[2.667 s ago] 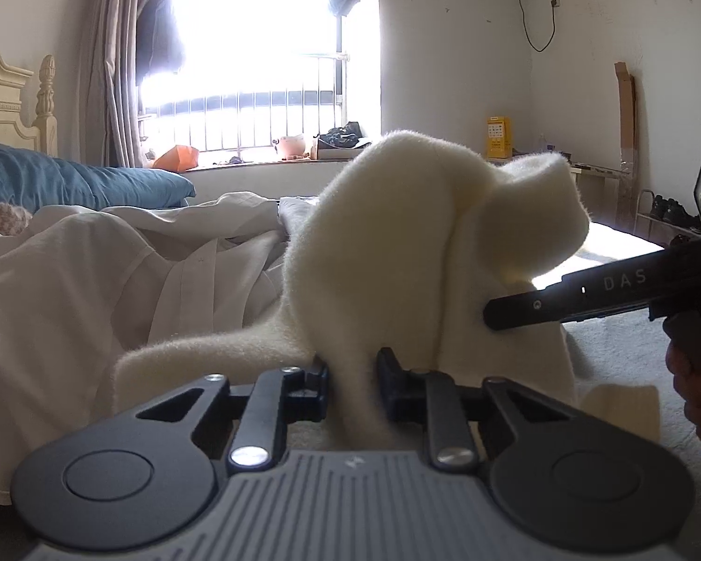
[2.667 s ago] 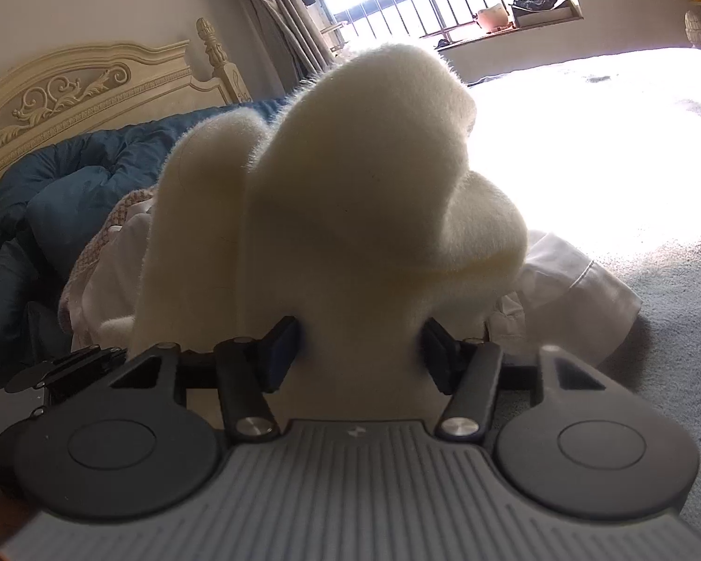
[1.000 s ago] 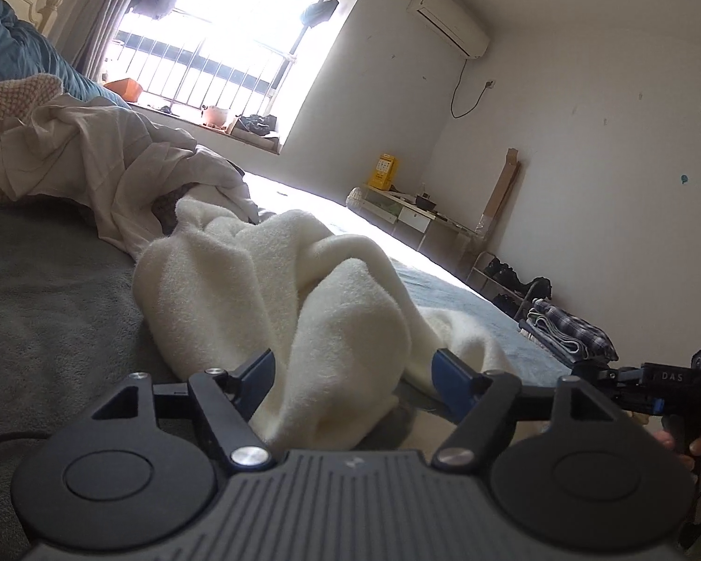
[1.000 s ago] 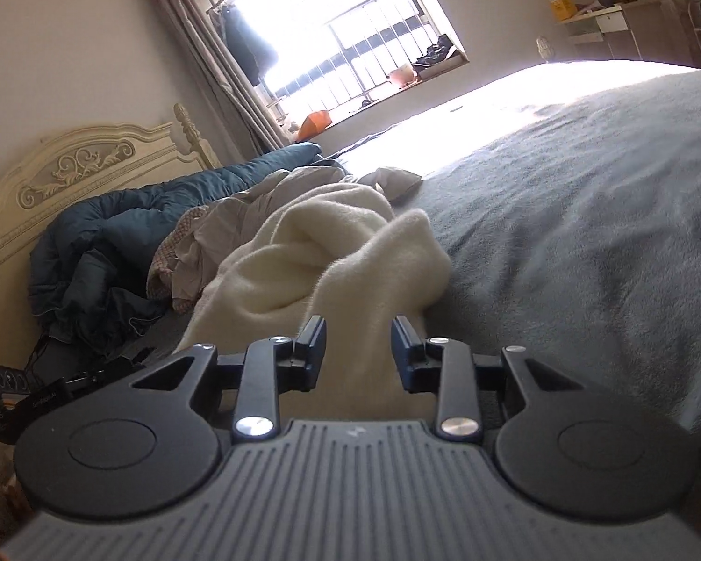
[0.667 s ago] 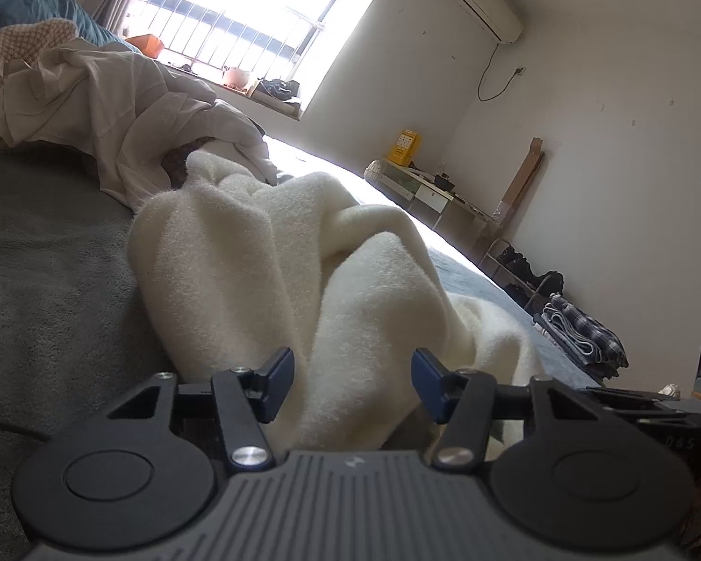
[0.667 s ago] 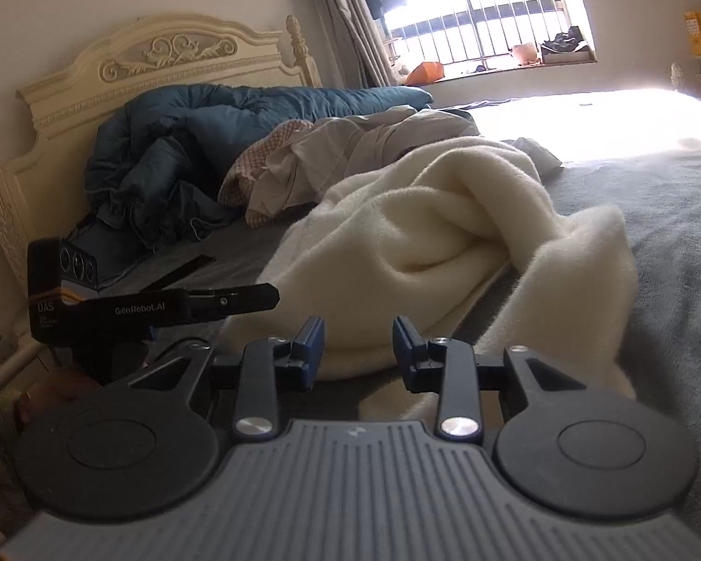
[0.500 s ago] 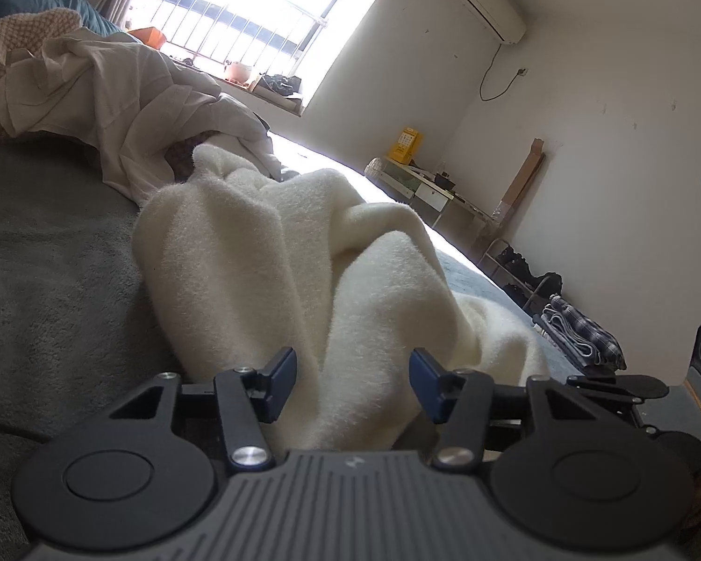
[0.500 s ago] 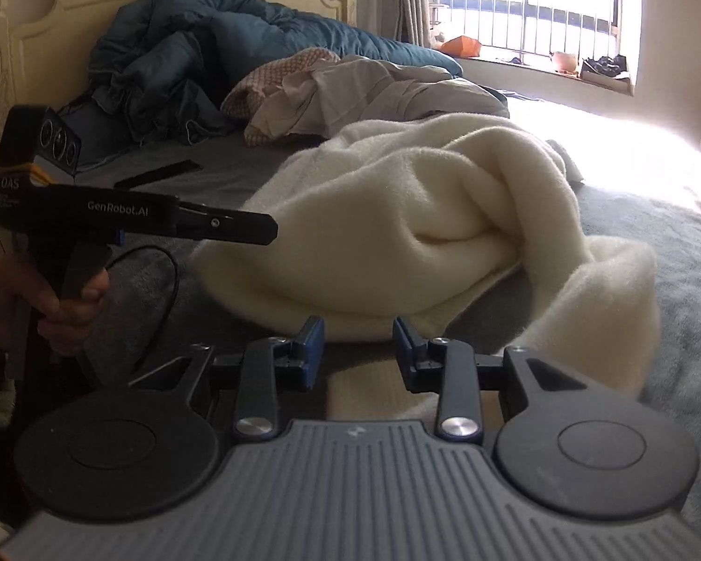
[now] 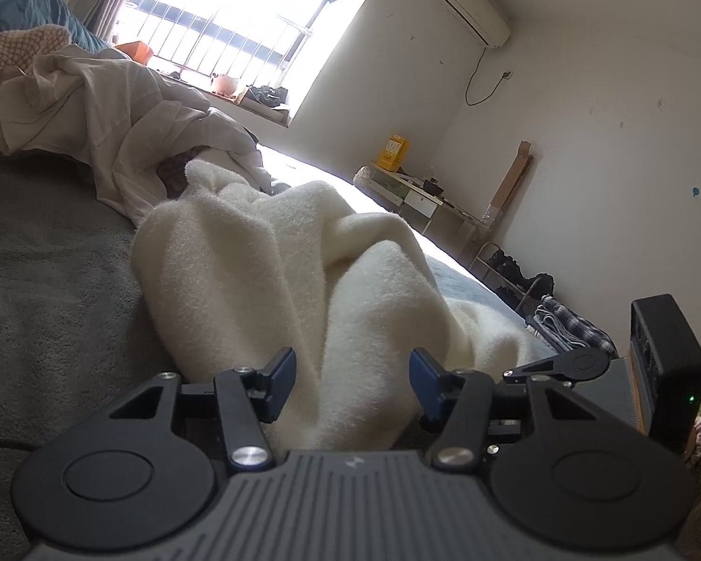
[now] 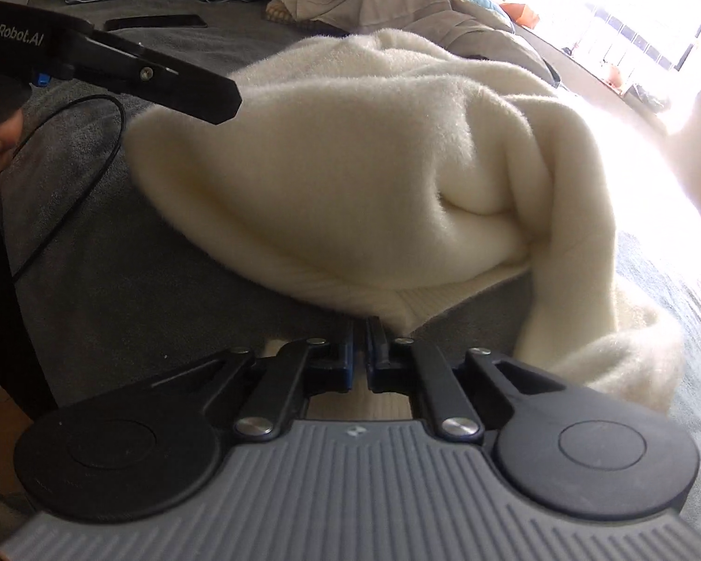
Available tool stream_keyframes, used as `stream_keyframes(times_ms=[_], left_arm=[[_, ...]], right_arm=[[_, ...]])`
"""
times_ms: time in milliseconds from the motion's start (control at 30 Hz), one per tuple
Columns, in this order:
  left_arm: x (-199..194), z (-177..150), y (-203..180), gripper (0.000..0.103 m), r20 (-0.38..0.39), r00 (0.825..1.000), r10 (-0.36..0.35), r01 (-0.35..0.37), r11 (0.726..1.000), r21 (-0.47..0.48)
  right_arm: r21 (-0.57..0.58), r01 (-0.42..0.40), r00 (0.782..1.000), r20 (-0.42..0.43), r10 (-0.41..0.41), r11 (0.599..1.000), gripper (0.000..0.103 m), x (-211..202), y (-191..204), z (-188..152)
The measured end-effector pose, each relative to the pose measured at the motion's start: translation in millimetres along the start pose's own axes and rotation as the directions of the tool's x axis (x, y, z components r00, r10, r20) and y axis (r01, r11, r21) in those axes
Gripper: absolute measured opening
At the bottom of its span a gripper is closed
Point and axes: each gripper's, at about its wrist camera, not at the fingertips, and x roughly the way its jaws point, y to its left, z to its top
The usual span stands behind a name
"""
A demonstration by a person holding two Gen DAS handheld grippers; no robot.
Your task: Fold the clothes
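A fluffy cream sweater [image 9: 266, 271] lies bunched on the grey bed cover [image 9: 46, 280]. My left gripper [image 9: 353, 374] sits low at its near edge, shut on a thick fold that fills the space between the blue pads. In the right wrist view the sweater [image 10: 350, 163] spreads ahead and the left gripper's finger [image 10: 163, 79] reaches over its far-left edge. My right gripper [image 10: 361, 327] is shut on the ribbed hem at the sweater's near edge, and pale fabric shows under the jaws. The right gripper's black housing [image 9: 663, 364] appears at the right of the left wrist view.
A pile of white and pink clothes [image 9: 107, 107] lies behind the sweater toward the window. A black cable [image 10: 93, 149] and a flat black item [image 10: 156, 22] rest on the cover at left. Folded plaid cloth [image 9: 570, 322] and a desk [image 9: 411, 187] stand past the bed.
The sweater, held up earlier, now lies on the bed. My right gripper swung round, rolled and shut at the hem. My left jaws narrowed onto the fold.
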Motion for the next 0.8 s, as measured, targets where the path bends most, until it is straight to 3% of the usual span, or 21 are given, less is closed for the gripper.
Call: stream_keyframes(times_ms=[233,400,567,800], left_arm=[[-15,0,-8,0.055,0.019,1.000,0.018,-0.017,1.000,-0.009],[-25,-3,-18,0.055,0.025,0.999,0.039,-0.039,0.999,-0.004],[-31,-5,-24,0.057,0.023,0.998,0.053,-0.053,0.998,-0.015],[-35,-8,-31,0.057,0.012,0.998,0.066,-0.066,0.998,-0.014]], right_arm=[[0.118,0.091,0.987,0.118,-0.105,0.989,0.002,-50,-5,-15],[0.221,0.120,0.966,0.200,-0.166,0.968,0.002,-89,-13,-25],[0.324,0.108,0.943,0.267,-0.200,0.940,0.002,-126,-28,-40],[0.495,0.062,0.898,0.351,-0.265,0.867,0.002,-168,-43,-69]])
